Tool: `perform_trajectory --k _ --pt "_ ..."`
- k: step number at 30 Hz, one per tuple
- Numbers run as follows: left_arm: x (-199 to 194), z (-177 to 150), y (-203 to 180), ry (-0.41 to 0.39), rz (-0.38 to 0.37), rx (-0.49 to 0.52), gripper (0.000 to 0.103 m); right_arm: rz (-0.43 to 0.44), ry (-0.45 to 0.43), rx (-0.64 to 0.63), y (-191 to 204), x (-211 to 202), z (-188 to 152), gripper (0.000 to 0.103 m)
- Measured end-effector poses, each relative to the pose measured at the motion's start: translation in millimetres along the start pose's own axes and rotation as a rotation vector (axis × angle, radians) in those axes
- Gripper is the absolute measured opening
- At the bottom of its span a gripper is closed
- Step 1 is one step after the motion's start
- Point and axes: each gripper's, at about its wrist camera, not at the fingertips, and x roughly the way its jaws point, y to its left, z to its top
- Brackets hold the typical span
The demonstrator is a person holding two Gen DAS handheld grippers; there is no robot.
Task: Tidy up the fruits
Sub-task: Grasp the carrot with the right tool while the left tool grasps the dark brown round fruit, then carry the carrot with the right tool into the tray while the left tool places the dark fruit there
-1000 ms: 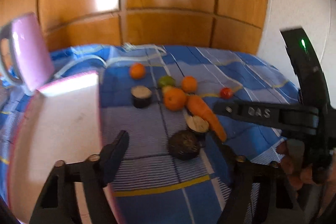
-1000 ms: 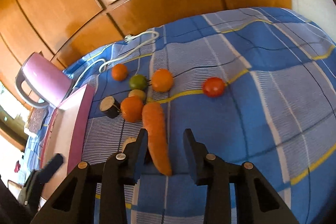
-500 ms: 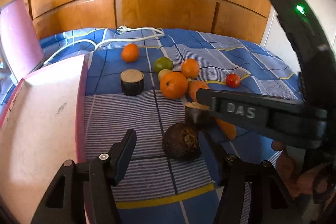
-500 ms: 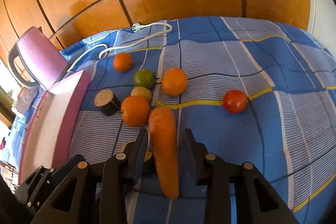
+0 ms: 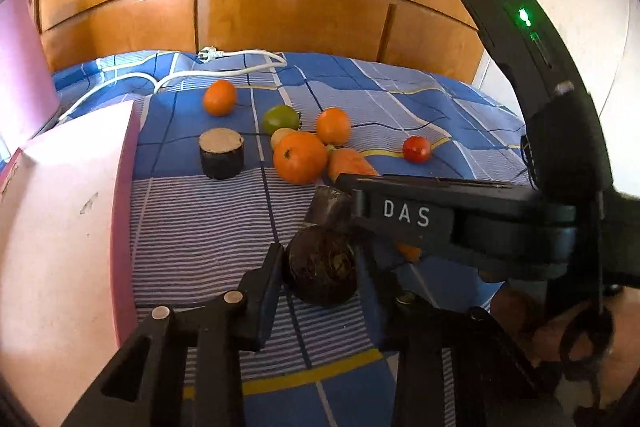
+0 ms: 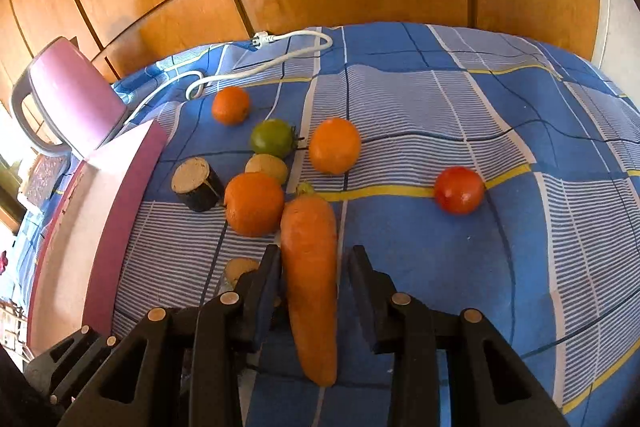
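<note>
Left gripper (image 5: 320, 267) closing (dark fruit (image 5: 320, 273) between)

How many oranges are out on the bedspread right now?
3: one far back near the white cable, one right of the green tomato, one touching the carrot's top. None appear hidden.

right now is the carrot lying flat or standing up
Lying flat. The carrot rests lengthwise on the blue checked cloth, leafy end toward the oranges, its narrow end between the right tool's fingers.

Three oranges (image 6: 334, 145), two tomatoes (image 6: 459, 189), one carrot (image 6: 311, 287).
</note>
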Motion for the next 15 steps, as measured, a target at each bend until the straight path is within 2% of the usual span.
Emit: perform_trajectory --k 2,4,8,15 --pt "-1 0 1 -0.002 0.005 -0.009 0.036 -0.008 -0.004 -0.014 2 0 -1 0.034" --pt "-2 0 3 -0.008 0.013 -0.014 0.035 -0.006 -0.007 -0.023 4 -1 -2 0.028" --pt "-11 1 7 -0.034 0.020 -0.037 0.034 -0.041 -0.017 -0.050 9 -4 -4 0.027" --pt "-52 5 10 -0.178 0.046 -0.042 0.034 -0.060 -0.095 -0.002 1 -25 -3 0.027"
